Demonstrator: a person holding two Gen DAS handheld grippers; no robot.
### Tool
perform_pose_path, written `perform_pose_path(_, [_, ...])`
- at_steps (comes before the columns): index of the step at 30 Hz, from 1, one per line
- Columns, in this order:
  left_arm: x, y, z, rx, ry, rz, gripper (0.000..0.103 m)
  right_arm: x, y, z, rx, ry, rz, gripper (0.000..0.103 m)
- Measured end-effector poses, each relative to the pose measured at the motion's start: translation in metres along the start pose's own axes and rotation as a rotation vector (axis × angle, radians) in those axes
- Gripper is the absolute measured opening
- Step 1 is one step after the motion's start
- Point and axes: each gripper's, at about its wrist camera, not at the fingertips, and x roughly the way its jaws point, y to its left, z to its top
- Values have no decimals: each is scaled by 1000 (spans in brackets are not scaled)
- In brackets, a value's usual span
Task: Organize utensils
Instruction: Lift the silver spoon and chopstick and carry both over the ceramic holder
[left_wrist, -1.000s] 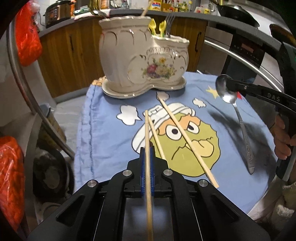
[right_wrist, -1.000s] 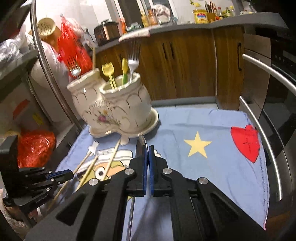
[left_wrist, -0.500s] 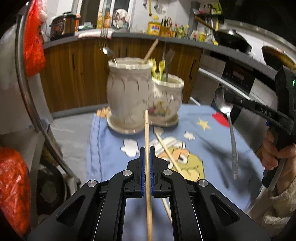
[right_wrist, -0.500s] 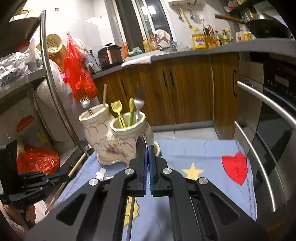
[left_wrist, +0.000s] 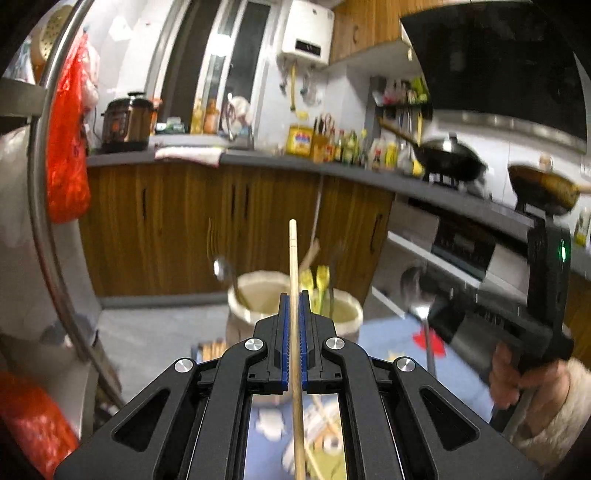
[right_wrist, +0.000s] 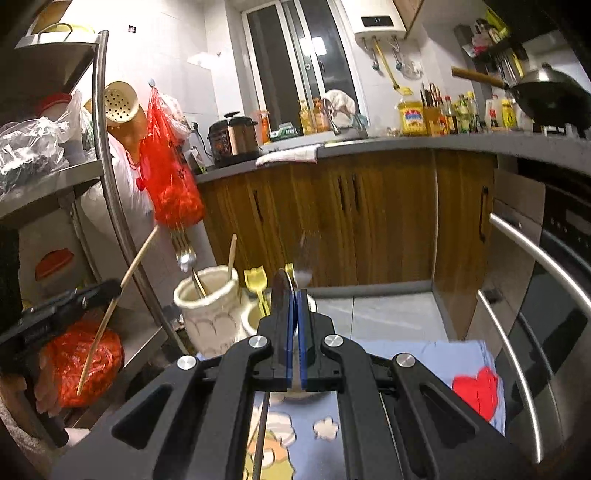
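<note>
My left gripper (left_wrist: 293, 299) is shut on a wooden chopstick (left_wrist: 293, 251) that sticks out forward and upward past the pads. Just beyond and below it stands the cream two-compartment ceramic holder (left_wrist: 236, 299), with spoons, forks and yellow utensils in it. My right gripper (right_wrist: 294, 299) is shut on a metal spoon (right_wrist: 281, 295), bowl up and handle hanging down below the jaws. From the left wrist the right gripper (left_wrist: 443, 310) and its spoon (left_wrist: 421, 295) show at the right of the holder. From the right wrist the left gripper (right_wrist: 112, 290) holds the chopstick (right_wrist: 136, 258) to the left of the holder (right_wrist: 210, 325).
A blue cartoon cloth (right_wrist: 413, 354) covers the table, with more chopsticks (left_wrist: 325, 424) lying blurred on it. An oven with steel handle bars (right_wrist: 535, 258) is at the right. A metal rack pole (right_wrist: 110, 184) and a red bag (right_wrist: 170, 184) are at the left.
Both grippers have risen and tipped upward with their utensils. The holder and cloth have dropped low in both views, and the kitchen counter now fills the upper part.
</note>
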Motion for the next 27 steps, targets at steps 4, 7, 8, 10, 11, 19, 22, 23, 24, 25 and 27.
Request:
perform_pose_path(4, [21,13,26,-41,-60,-1,5,12,3,19,-4,-36,-16,2])
perform_pose_path(7, [38,20,38,-61,-76,-5,5,18,1,31,4,-62,-21,2])
perform_pose_path(8, [42,21,40,-65,-82,-6,5,21,1,36,3,-77,-27,2])
perform_pose_path(10, [52,23,47,-73,-101,-8,5,27,1,45,-3,-104,-39,2])
perform_pose_path(11, [58,24,51,-79,-117,-9,5,29,2,48,-5,-115,-46,2])
perform_pose_path(19, [87,31,63,-95,-213,10,5,57,-2,64,13,-184,-82,2])
perform_pose_path(22, [100,31,61,-82,-220,34,5,64,-8,66,31,-212,-101,2])
perform_pose_path(23, [104,31,60,-78,-216,36,5,66,-11,67,41,-222,-107,2])
perform_pose_path(24, [108,31,57,-72,-214,48,5,66,-14,67,50,-231,-111,2])
perform_pose_path(25, [110,31,56,-69,-217,52,5,67,-17,67,68,-246,-113,2])
perform_pose_path(27, [113,33,52,-70,-216,58,5,70,-22,67,84,-262,-126,2])
